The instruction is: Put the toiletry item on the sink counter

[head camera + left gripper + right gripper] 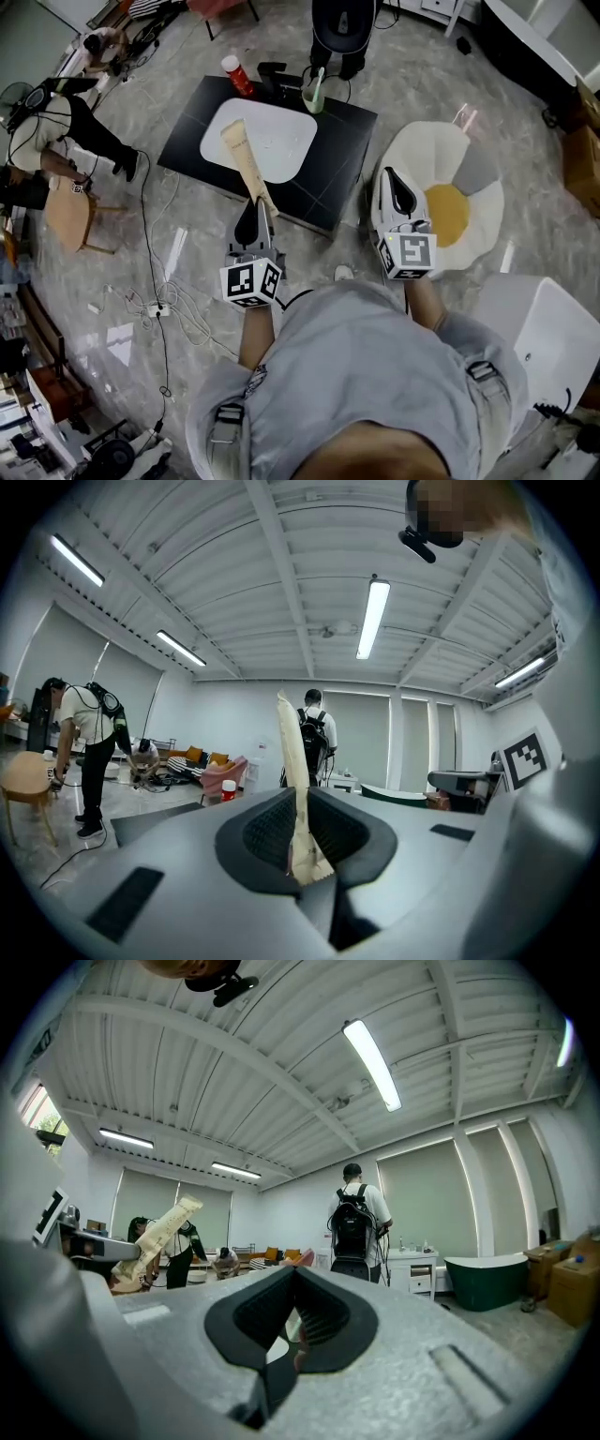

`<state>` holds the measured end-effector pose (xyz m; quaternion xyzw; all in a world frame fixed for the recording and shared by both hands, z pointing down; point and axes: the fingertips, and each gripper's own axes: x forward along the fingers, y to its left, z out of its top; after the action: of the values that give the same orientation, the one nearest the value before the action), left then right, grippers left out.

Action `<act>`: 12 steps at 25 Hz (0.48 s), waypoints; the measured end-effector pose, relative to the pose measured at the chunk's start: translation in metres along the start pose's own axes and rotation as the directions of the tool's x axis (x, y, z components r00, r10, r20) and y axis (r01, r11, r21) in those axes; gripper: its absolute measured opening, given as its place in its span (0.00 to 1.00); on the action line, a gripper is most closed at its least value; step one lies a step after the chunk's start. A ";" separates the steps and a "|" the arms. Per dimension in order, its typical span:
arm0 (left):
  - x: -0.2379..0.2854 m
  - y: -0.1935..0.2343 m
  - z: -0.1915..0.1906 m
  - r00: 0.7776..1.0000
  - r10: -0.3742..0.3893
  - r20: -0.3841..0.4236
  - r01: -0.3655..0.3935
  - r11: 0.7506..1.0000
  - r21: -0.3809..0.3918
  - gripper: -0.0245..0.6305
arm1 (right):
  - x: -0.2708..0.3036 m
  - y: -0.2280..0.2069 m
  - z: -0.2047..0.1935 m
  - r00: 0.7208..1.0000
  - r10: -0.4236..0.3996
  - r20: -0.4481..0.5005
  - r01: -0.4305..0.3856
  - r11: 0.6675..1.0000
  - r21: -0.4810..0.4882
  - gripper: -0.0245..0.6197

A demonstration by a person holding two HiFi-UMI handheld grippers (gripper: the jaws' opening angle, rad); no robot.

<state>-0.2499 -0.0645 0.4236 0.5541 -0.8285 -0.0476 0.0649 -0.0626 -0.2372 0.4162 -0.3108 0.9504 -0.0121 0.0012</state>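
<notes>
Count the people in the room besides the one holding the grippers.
3: a standing person by a stool at left, a crouching person beyond, a person with a backpack behind the sink counter. Others may be hidden.

Basin [286, 141] sits in the sink counter [330, 180]; bottle [237, 77] behind it, rug [448, 212] right.

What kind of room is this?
Probably a big workshop set up like a bathroom: a sink counter and bathtub stand on a wide floor with loose cables and strip lights overhead.
</notes>
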 end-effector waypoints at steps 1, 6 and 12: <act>0.006 -0.001 -0.001 1.000 -0.006 -0.005 0.006 1.000 0.001 0.09 | 0.002 -0.005 -0.002 1.000 -0.007 -0.006 0.007 1.000 0.003 0.05; 0.031 -0.005 -0.007 0.998 -0.049 -0.033 0.050 0.999 0.015 0.09 | 0.001 -0.026 -0.007 0.998 -0.061 -0.015 0.061 0.998 0.007 0.04; 0.053 -0.007 -0.006 0.994 -0.095 -0.048 0.096 0.995 0.012 0.09 | 0.001 -0.040 -0.015 0.992 -0.119 -0.044 0.119 0.993 0.016 0.04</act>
<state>-0.2622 -0.1161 0.4314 0.5945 -0.7997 -0.0316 0.0781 -0.0399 -0.2694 0.4318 -0.3666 0.9298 -0.0279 -0.0170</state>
